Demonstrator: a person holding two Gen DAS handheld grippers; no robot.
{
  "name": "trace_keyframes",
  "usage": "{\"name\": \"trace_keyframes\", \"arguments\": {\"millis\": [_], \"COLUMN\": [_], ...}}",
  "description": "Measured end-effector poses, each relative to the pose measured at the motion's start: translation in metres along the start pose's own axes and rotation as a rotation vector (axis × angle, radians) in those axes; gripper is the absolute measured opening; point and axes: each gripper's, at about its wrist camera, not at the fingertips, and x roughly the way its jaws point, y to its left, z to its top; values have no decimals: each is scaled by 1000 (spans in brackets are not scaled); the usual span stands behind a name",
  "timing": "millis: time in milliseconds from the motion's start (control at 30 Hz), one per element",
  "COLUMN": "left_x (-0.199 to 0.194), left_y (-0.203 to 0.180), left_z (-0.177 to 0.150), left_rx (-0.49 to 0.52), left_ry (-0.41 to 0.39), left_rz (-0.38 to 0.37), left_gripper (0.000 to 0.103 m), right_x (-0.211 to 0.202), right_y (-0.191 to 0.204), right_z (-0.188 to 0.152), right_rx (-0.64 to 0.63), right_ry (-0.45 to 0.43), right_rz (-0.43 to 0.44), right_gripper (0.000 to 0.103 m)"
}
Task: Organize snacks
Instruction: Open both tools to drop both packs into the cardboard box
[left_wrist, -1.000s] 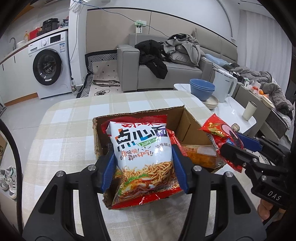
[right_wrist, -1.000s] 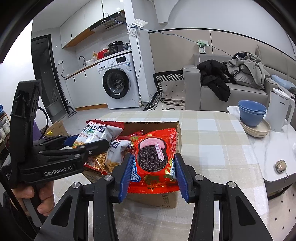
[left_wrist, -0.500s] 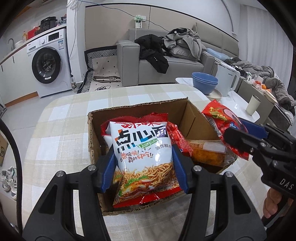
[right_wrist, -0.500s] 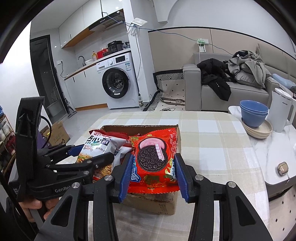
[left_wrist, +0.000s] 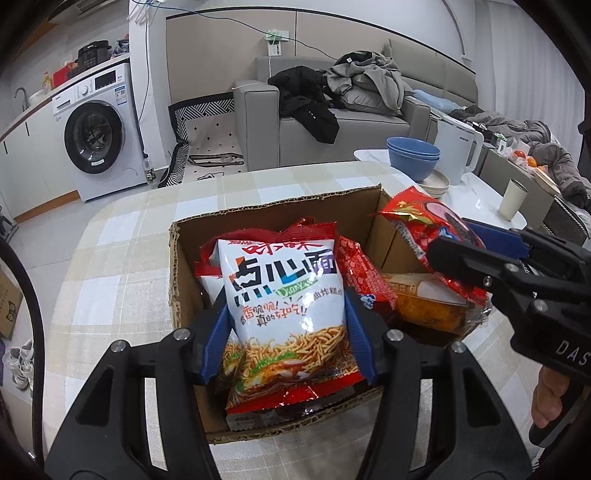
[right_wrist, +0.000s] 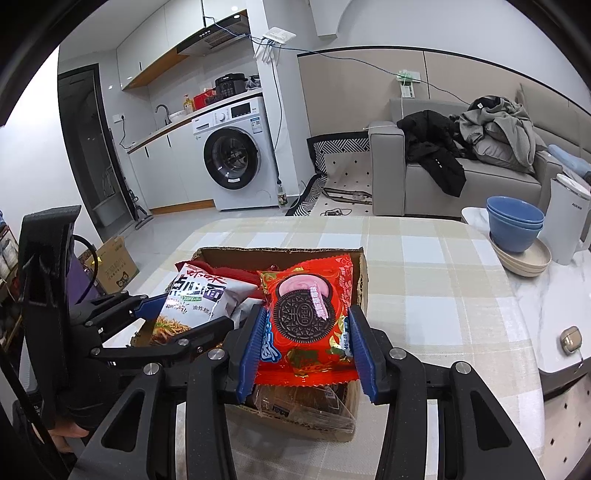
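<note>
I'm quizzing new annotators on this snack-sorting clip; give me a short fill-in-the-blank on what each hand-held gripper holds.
The left hand-held gripper is shut on a white bag of ____.
The right hand-held gripper is shut on a red ____ packet.
Both snacks are held over an open ____ box.

Missing words: noodle snack; Oreo; cardboard

Two snack packs over an open cardboard box

The white noodle-snack bag, printed with bold dark characters and a picture of fried noodles, with red crimped ends, stands nearly upright over the near left part of the cardboard box. The red Oreo pack, showing a dark cookie and a pink one, is held face-up over the box's right side. In the box lie more red-and-white packs and a clear-wrapped orange pack at the right. The box sits on a checked tablecloth.
</note>
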Motion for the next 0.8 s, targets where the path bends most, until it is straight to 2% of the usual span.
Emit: {"name": "trace_keyframes", "arguments": {"millis": [67,167,233,267,433,467,600,700,800], "left_x": [-1,-3,-6,-7,-20,-22,-34,-46,-58], "left_y": [-1,-2,-2,-1,4,5,7,8,11], "left_z": [-1,-3,-4,-4,-5,-5,-7,-10,-13], "left_rx": [4,18,15,10,-12,-16,-25,-26,-34], "left_ry": [-3,-2,-4,-6,-34,-41,-53,-78,-98], "left_rz": [-2,6,3,0,-4,-6,-13,-5,-8], "left_gripper": [54,56,57,58,80,80,87,102,102], "right_x": [0,1,-1,-3,-10,-12,-18,-25,-32], "right_y": [0,-1,-1,-1,-2,-2,-5,-6,-4], "right_z": [0,0,-1,-1,-2,-2,-4,-6,-10], "right_rx": [1,3,3,1,3,4,19,21,13], "right_ry": [-6,-9,-17,-22,-38,-41,-62,-81,-93], "right_rz": [1,2,1,4,1,1,10,26,39], "right_gripper": [46,55,68,69,72,74,87,96,102]}}
